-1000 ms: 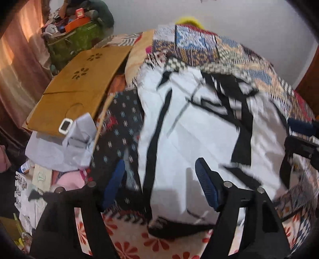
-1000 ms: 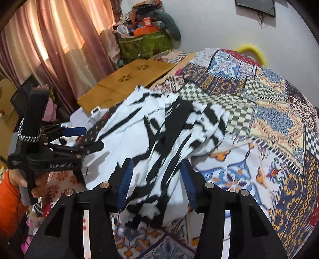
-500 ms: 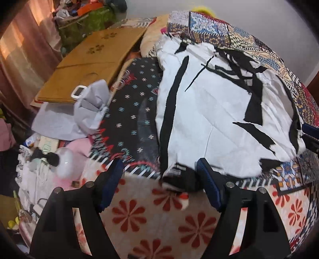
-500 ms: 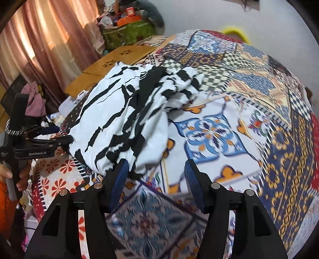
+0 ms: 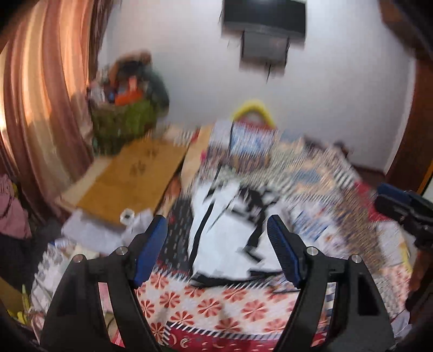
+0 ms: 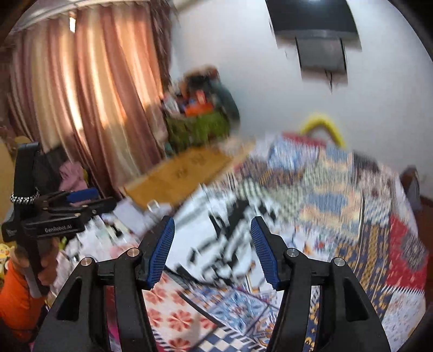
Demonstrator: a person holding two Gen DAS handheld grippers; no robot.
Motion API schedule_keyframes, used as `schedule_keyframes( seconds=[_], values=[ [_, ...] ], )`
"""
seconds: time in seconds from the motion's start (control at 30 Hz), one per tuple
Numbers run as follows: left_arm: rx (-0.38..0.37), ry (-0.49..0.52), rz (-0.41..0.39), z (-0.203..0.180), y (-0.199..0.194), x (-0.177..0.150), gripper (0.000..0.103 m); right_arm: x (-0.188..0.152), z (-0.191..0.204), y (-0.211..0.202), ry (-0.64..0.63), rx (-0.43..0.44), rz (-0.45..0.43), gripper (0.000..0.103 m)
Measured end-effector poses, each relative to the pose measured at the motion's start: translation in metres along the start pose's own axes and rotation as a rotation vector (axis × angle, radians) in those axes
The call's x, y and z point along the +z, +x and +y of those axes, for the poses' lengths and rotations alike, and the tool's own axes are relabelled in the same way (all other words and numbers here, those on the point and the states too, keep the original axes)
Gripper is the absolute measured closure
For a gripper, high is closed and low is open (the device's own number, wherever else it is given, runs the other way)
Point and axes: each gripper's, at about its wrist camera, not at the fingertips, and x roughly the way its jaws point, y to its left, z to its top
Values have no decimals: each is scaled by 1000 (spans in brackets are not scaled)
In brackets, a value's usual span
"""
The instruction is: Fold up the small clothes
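Currently both grippers are raised and pulled back from the bed: half a second ago each camera looked down on the cloth at close range, whereas both views now take in the wall and the wall-mounted screen (image 5: 263, 16) in the upper frame. Heavy motion blur in both views indicates fast travel

Left gripper (image 5: 216, 249): fingers spread wide, nothing between them. Right gripper (image 6: 212, 250): fingers likewise apart and empty. Neither tool touches the fabric

Black-and-white garment (image 5: 230, 232): lies on the patterned bedspread (image 5: 338, 195), at centre frame in the left wrist view and centre-left in the right wrist view (image 6: 224, 232). White ground with bold black strokes. Its outline appears compact, with one straight edge toward the lower frame, but blur prevents confirming crease quality or layer count

Assessment: with both tools free and retreating, the fold on this garment is probably complete, or a regrasp is being prepared; the frames do not settle which

Surroundings: a wooden board (image 5: 130, 178) lies at centre-left, curtains (image 6: 81, 94) hang at upper left
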Motion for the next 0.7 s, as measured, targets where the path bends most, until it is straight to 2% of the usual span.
schedule_keyframes(
  seconds=[0.1, 0.23, 0.33, 0.4, 0.47, 0.5, 0.53, 0.7],
  values=[
    [-15, 14, -119, -14, -43, 11, 27, 11, 20, -35, -28, 28, -103, 48],
    [8, 41, -249, -33, -93, 11, 27, 16, 43, -76, -65, 45, -214, 48],
    [31, 51, -314, -43, -115, 4, 27, 13, 58, -99, -81, 48, -273, 48],
    [34, 46, -331, -45, -125, -1, 26, 8, 66, -111, -86, 40, -298, 48],
    [31, 31, -343, -45, -133, -5, 20, 4, 70, -115, -80, 30, -303, 48],
    [24, 25, -346, -44, -136, -7, 14, 1, 70, -113, -77, 23, -301, 45],
    [16, 21, -346, -44, -137, -9, 12, -1, 71, -114, -75, 14, -298, 39],
    [17, 12, -352, -43, -145, -19, 2, -8, 69, -111, -52, -28, -284, 19]
  ],
)
